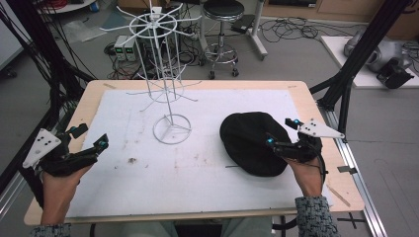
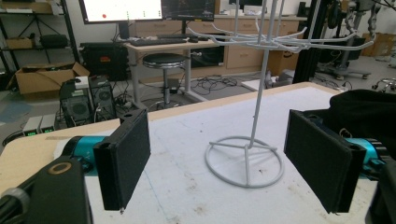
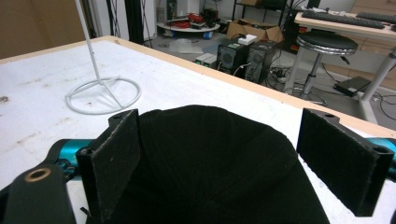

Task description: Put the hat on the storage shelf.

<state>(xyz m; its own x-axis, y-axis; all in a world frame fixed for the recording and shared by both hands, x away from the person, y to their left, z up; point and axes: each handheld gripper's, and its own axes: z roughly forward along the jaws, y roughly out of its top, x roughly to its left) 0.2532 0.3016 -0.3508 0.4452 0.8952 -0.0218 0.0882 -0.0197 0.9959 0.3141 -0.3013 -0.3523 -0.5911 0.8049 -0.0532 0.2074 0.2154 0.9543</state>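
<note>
A black cap [image 1: 249, 143] lies on the white mat [image 1: 197, 168], right of centre. My right gripper [image 1: 282, 131] hovers over the cap's right edge with its jaws wide apart. In the right gripper view the cap [image 3: 210, 158] spreads out below and between the pads [image 3: 114, 163], which do not press on it. A white wire display rack [image 1: 168, 94] stands upright on its ring base at mid-table. At the table's left edge my left gripper [image 1: 91, 137] is open and holds nothing. In its own view the left gripper [image 2: 222, 158] faces the rack's base [image 2: 245, 161], with the cap [image 2: 364, 109] at the right.
The mat covers a wooden table [image 1: 89, 94]. Black frame posts [image 1: 346, 74] rise at the right and left sides. Beyond the far edge are a stool [image 1: 222, 34], computer boxes [image 1: 126, 47] and cables on the floor.
</note>
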